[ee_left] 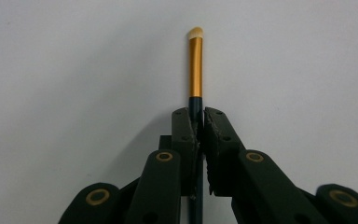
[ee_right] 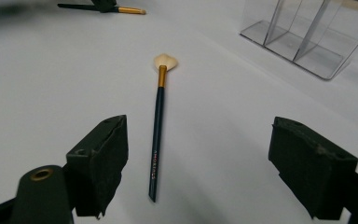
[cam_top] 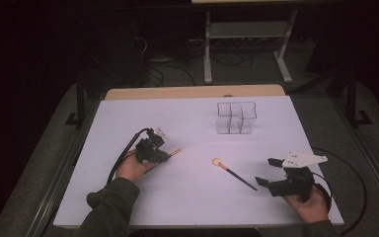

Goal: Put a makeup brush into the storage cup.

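My left gripper (cam_top: 164, 156) is shut on a small makeup brush (ee_left: 195, 70) with a gold ferrule and a pale tip; the brush tip (cam_top: 176, 151) pokes out to the right, low over the white table. A second brush (cam_top: 233, 172) with a dark handle, gold ferrule and fan-shaped pale head lies flat mid-table. My right gripper (cam_top: 268, 171) is open just right of its handle end, and in the right gripper view that brush (ee_right: 158, 135) lies between and ahead of the wide-spread jaws. A clear divided organiser (cam_top: 234, 117) stands farther back.
The white tabletop (cam_top: 192, 197) has bare room at the front and left. The clear organiser (ee_right: 307, 35) shows at upper right in the right gripper view. Cables trail from both grippers. Dark floor and a desk frame lie beyond the table.
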